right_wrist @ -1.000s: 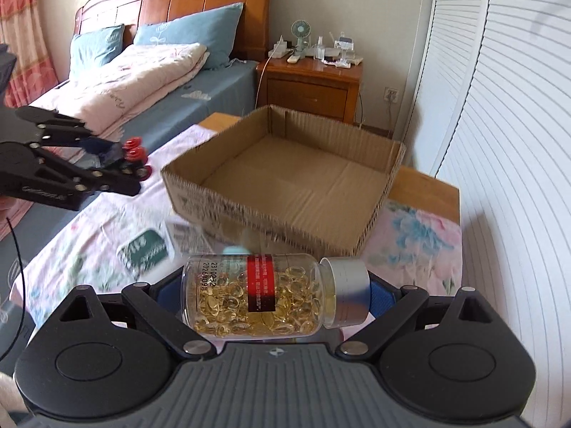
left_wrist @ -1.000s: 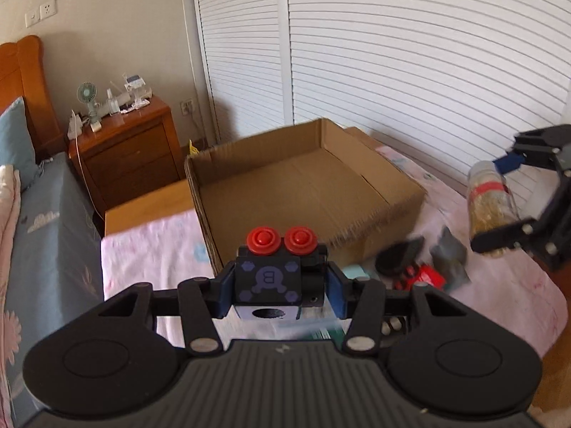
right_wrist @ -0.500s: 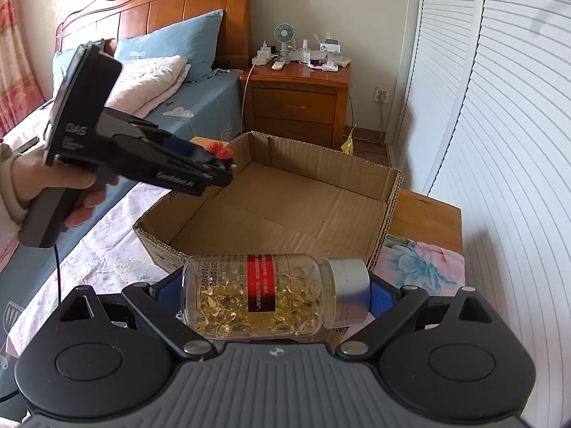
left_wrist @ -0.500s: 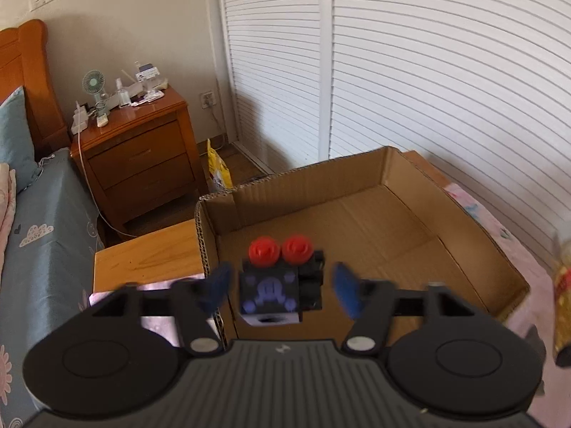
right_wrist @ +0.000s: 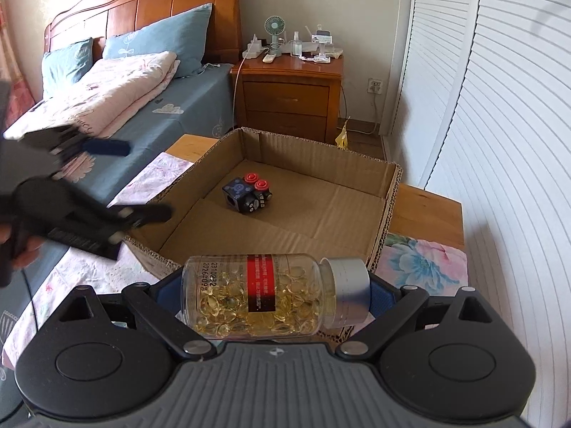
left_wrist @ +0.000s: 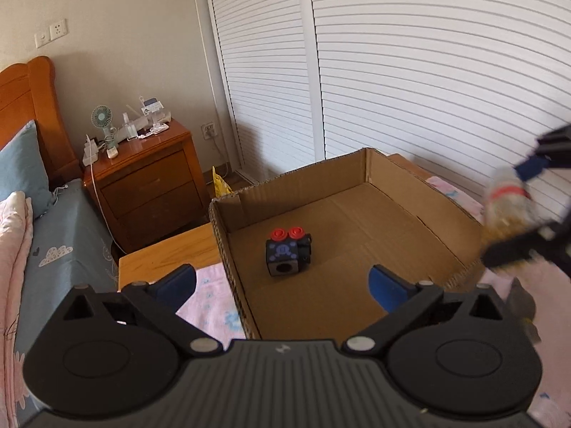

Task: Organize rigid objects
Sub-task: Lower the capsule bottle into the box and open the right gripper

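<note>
A black toy cube with two red buttons (left_wrist: 287, 255) lies on the floor of the open cardboard box (left_wrist: 399, 178); it also shows in the right wrist view (right_wrist: 248, 196). My left gripper (left_wrist: 282, 285) is open and empty above the box's near left corner. My right gripper (right_wrist: 274, 292) is shut on a clear bottle of yellow capsules (right_wrist: 264, 301) with a silver cap, held sideways just before the box's near wall (right_wrist: 389, 214). The bottle shows blurred in the left wrist view (left_wrist: 506, 203).
The box sits on a table with a pink floral cloth (right_wrist: 421, 260). A wooden nightstand (right_wrist: 292, 89) with a small fan and clutter stands behind. A bed (right_wrist: 125, 82) lies to the left. White louvred doors (left_wrist: 410, 71) run along the right.
My left gripper opened and let the toy cube fall into the box, then drew back. My right gripper with the bottle moved closer to the box.
</note>
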Demonstrator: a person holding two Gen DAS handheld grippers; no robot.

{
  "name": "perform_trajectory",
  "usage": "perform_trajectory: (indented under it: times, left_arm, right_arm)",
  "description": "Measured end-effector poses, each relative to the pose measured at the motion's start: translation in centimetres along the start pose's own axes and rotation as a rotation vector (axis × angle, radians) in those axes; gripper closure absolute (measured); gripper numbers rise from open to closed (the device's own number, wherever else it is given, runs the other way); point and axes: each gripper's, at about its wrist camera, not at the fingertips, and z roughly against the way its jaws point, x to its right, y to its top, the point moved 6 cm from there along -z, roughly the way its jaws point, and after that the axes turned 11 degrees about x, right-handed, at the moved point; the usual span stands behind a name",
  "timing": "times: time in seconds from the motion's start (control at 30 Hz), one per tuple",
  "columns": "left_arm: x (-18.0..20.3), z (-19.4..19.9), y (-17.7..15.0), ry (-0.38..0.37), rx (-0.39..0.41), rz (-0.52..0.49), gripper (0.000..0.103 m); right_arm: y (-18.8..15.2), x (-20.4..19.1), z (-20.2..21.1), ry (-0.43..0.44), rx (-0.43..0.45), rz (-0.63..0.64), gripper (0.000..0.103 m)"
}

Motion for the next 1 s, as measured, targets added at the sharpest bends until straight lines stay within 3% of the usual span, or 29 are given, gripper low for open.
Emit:
perform_trajectory:
  times: [0.23, 0.5, 0.6, 0.77, 1.0]
  left_arm:
    - [0.5, 4.3, -2.1, -0.008, 0.004, 0.055, 0.001]
    - [1.4, 6.4, -4.4, 0.030, -0.021, 0.100, 0.001]
    - [2.0, 7.1, -5.1, 0.037, -0.011, 0.113, 0.001]
    - [2.8, 7.6, -5.3, 0.032, -0.009, 0.126, 0.001]
    - [4.7, 8.9, -5.1, 0.067, 0.008, 0.065, 0.001]
  right_arm:
    - [2.5, 1.1, -3.6, -0.039, -0.012, -0.040, 0.005]
    - [5.3, 3.0, -9.7, -0.136, -0.032, -0.082, 0.001]
    - [5.6, 3.5, -10.7, -0.132, -0.012, -0.108, 0.000]
    - [5.3, 3.2, -9.7, -0.129, -0.014, -0.118, 0.000]
    - [4.4, 2.4, -5.7, -0.127, 0.016, -0.114, 0.000]
